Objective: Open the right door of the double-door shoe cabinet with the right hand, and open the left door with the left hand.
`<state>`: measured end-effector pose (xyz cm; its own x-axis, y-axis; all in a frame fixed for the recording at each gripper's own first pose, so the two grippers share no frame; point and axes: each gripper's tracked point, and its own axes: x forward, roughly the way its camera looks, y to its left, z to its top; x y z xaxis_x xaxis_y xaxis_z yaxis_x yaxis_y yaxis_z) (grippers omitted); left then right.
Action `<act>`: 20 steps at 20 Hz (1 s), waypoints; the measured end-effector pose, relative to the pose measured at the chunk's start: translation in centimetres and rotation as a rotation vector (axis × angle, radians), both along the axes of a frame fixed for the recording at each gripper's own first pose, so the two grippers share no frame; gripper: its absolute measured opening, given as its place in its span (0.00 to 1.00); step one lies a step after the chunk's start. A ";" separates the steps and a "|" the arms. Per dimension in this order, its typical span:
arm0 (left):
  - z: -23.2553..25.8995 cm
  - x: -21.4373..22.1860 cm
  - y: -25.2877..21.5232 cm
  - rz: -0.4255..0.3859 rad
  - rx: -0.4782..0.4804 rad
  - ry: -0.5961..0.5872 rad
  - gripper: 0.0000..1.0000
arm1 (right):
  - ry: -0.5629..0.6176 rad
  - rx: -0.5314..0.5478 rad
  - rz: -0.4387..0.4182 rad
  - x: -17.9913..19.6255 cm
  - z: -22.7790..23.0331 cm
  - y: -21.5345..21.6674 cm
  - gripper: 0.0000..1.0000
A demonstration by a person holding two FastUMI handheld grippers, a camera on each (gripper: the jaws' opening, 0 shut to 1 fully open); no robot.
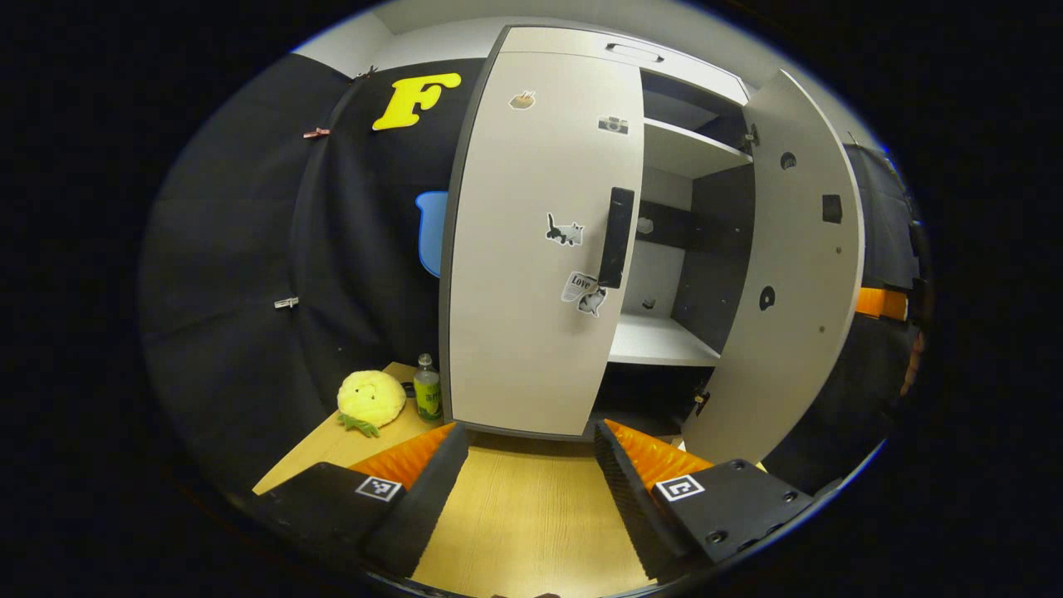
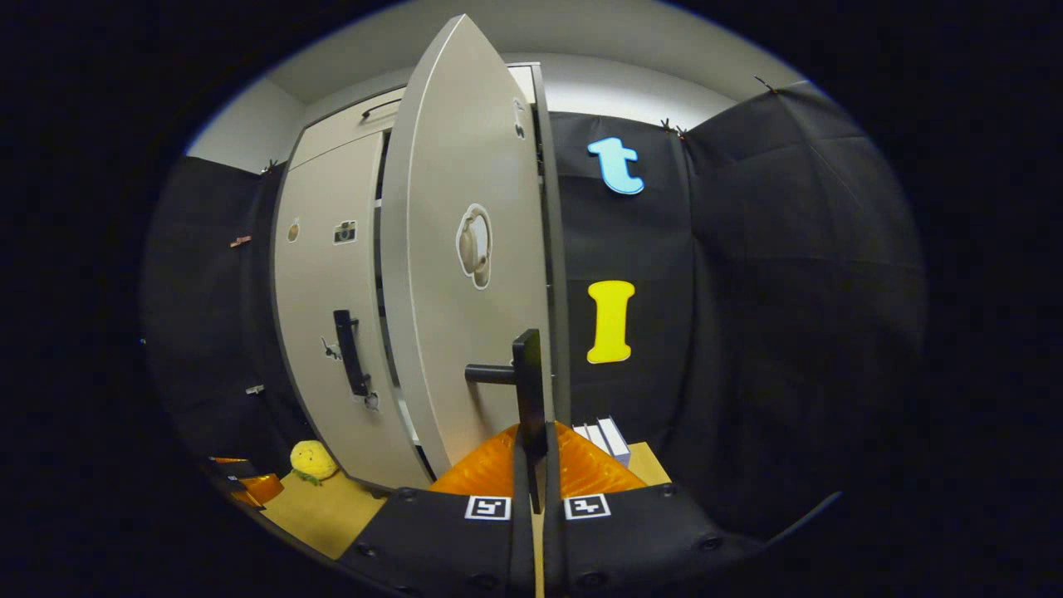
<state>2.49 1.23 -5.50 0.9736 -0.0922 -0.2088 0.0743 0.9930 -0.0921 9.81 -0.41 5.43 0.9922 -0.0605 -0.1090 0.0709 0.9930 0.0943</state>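
While right claw (image 2: 531, 465) clamps handle (image 2: 529, 390).

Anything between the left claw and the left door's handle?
Nothing. In the left gripper view, only bare tabletop and door panel separate the left claw from the handle.

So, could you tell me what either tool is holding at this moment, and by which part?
The right tool grips the right door by its handle; the left tool is open and holds nothing.
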 end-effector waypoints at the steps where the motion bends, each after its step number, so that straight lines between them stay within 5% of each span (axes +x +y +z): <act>1: 0.3 0.2 -0.2 -0.006 -0.004 -0.010 0.95 | -0.006 -0.009 -0.026 0.3 0.2 -0.9 0.08; 7: 1.3 1.1 -1.2 -0.044 -0.056 -0.020 0.95 | -0.016 -0.002 0.036 0.6 0.2 -2.3 0.05; 20: 4.0 1.9 -0.5 -0.073 -0.048 -0.096 0.92 | -0.037 -0.039 -0.055 -4.4 -0.8 -1.7 0.08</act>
<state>4.42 0.68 -1.47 0.9793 -0.1708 -0.1088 0.1566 0.9793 -0.1280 5.41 -2.12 4.63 0.9905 -0.1186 -0.0693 0.1228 0.9906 0.0597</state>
